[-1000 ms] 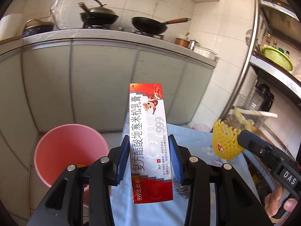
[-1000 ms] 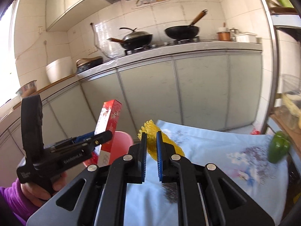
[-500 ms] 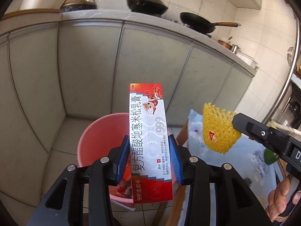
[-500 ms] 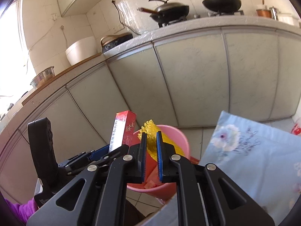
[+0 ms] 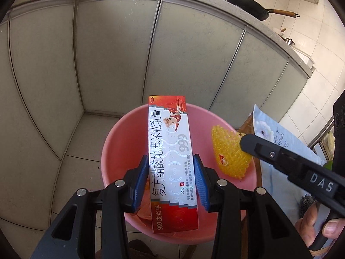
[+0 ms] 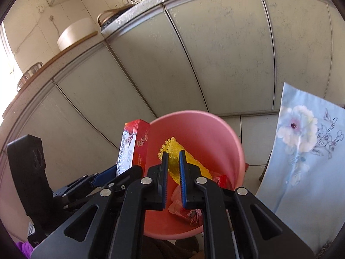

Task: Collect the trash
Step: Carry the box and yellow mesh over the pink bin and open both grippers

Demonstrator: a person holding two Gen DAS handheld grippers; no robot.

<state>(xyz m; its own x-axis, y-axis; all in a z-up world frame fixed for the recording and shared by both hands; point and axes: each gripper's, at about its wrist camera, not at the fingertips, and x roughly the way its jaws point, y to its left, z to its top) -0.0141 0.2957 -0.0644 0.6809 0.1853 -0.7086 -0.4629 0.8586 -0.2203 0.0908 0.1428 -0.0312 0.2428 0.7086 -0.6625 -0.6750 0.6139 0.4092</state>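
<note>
Jaws clamped, my left gripper [image 5: 171,178] is holding an ointment box [image 5: 172,161] above the pink bin [image 6: 215,133]. My right gripper [image 6: 172,172] is pinching yellow foam netting [image 6: 172,151] over its mouth.

Box [image 5: 172,161] covers much of bucket [image 5: 120,142] interior; bucket's near rim hid behind left tool [image 5: 171,178]. Net [image 6: 173,164] partly hid btwn right tool [image 6: 172,178] fingers. Bucket trash [image 6: 194,213] too jumbled to ID. Pan [image 5: 248,5] on bench: cut off at top edge.
</note>
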